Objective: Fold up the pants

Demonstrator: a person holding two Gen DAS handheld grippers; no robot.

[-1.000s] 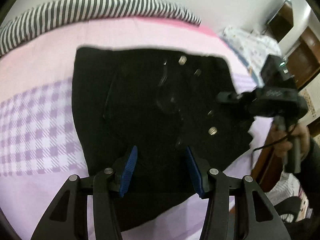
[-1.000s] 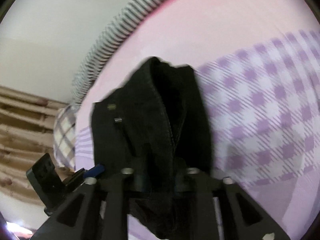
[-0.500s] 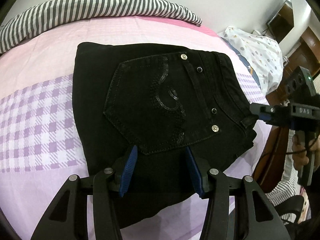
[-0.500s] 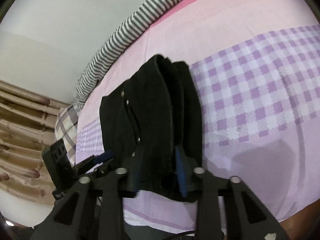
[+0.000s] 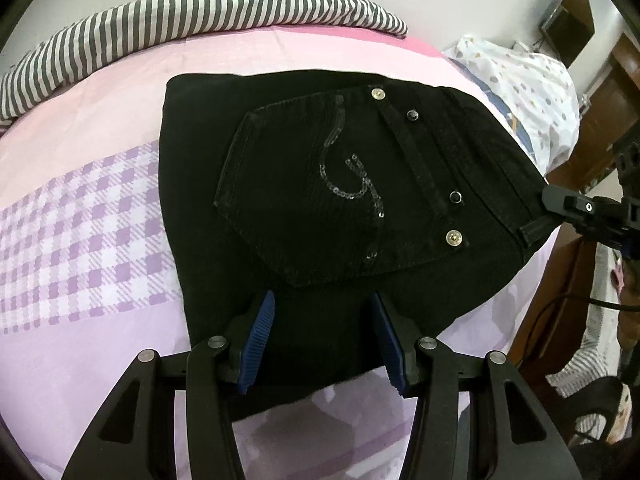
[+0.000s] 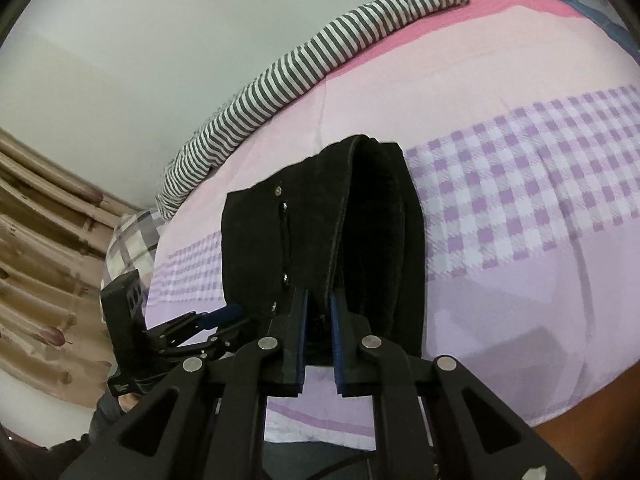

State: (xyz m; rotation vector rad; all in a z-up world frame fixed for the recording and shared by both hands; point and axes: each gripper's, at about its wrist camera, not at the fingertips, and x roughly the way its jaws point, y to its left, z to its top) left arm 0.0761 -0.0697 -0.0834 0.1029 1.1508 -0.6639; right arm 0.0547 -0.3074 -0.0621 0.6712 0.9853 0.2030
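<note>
You have almost nothing to read here. The one mark that comes close to a sign is a looping curl picked out in sequins [image 5: 352, 184] on the back pocket [image 5: 320, 192] of the pants [image 5: 208, 184]; it forms no letter or word you could name. The studs along the pocket edge are too small to show any stamp. In your right wrist view, the base of the left tongs [image 6: 224, 318] carries a pale patch that may be print, but it is too blurred to make out. The bedsheet [image 5: 80, 240] bears only checks.
</note>
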